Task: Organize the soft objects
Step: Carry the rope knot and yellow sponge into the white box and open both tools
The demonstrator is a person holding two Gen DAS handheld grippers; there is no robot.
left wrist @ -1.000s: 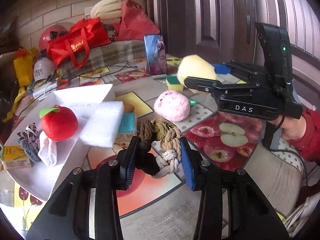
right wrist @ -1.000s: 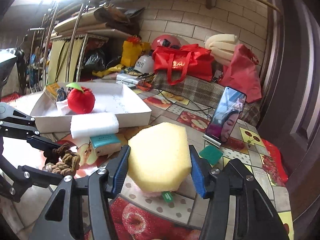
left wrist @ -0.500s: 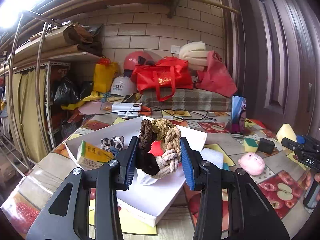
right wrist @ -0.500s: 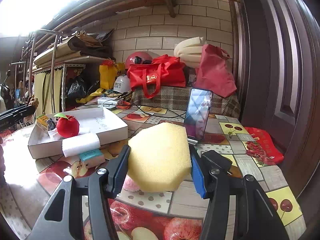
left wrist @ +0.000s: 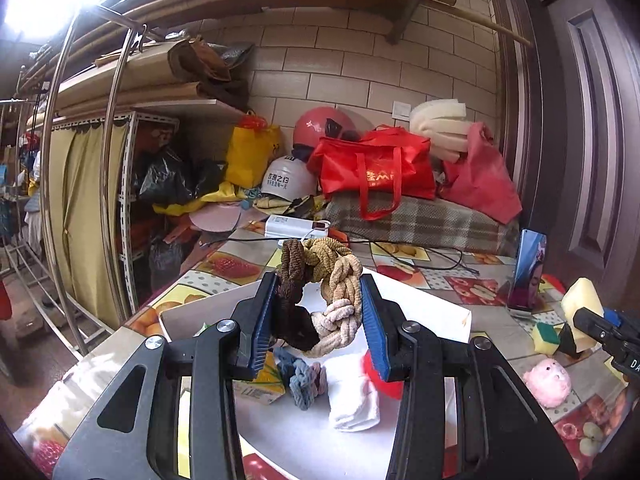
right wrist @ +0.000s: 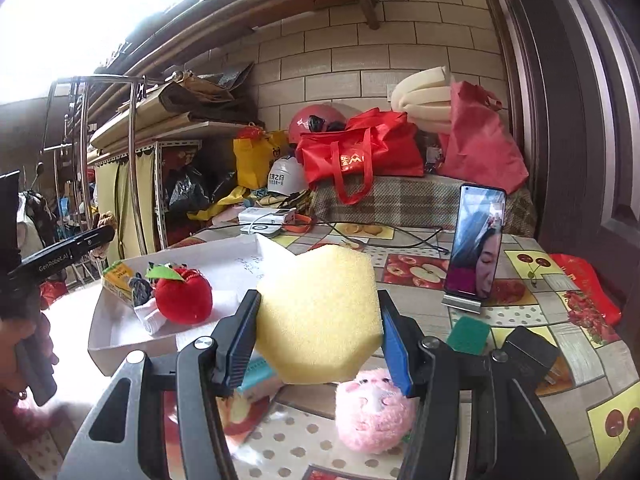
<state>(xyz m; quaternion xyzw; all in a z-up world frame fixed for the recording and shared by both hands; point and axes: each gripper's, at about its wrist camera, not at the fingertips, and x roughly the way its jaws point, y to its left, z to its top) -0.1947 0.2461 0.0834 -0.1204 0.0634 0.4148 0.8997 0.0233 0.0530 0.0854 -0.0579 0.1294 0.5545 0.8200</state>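
Left gripper (left wrist: 318,318) clamped the limp, light braid (left wrist: 320,300) mid-loop over the tray (left wrist: 432,312); right gripper (right wrist: 318,338) squeezed the squashy sponge (right wrist: 318,316) across its sides.

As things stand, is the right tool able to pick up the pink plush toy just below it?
Probably not yet: the right tool is shut on the yellow sponge, so its jaws are full, though the pink plush toy lies unobstructed beneath.

Braided rope ring (left wrist: 320,300): brown, tan and cream, held upright above the white tray (left wrist: 420,300).
Yellow sponge (right wrist: 318,316): hexagonal, gripped on both sides, raised off the table.
Pink plush (right wrist: 374,416): lying on the tablecloth.
Red plush apple (right wrist: 183,300): in the tray.
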